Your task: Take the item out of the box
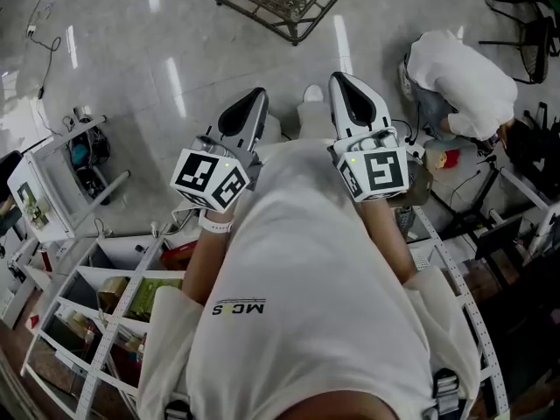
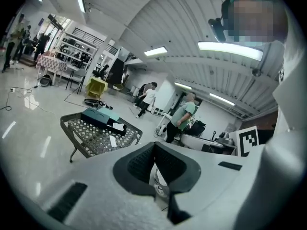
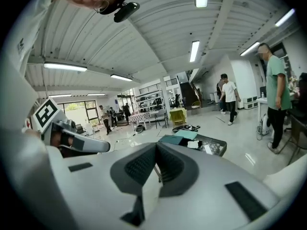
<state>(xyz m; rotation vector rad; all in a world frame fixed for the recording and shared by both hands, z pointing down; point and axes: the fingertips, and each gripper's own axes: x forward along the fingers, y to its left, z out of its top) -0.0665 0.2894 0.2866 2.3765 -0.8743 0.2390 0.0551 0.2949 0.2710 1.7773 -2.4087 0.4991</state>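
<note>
A dark teal box (image 2: 100,117) with a lighter lid beside it lies on a wire mesh table (image 2: 84,139) some way ahead; it shows again as the box (image 3: 173,140) on the table (image 3: 218,148) in the right gripper view. The item inside is not visible. In the head view the table (image 1: 278,3) is at the top edge. My left gripper (image 1: 248,110) and right gripper (image 1: 346,93) are held side by side at chest height, pointing toward the table and far from it. Both the left gripper (image 2: 155,147) and the right gripper (image 3: 156,148) are shut with nothing between the pads.
A person in a white shirt (image 1: 462,80) crouches on the floor at the right. A white shelving rack (image 1: 94,315) stands at lower left, a white cart (image 1: 42,192) beyond it. Other people (image 2: 180,120) stand past the table, one (image 3: 276,96) at far right.
</note>
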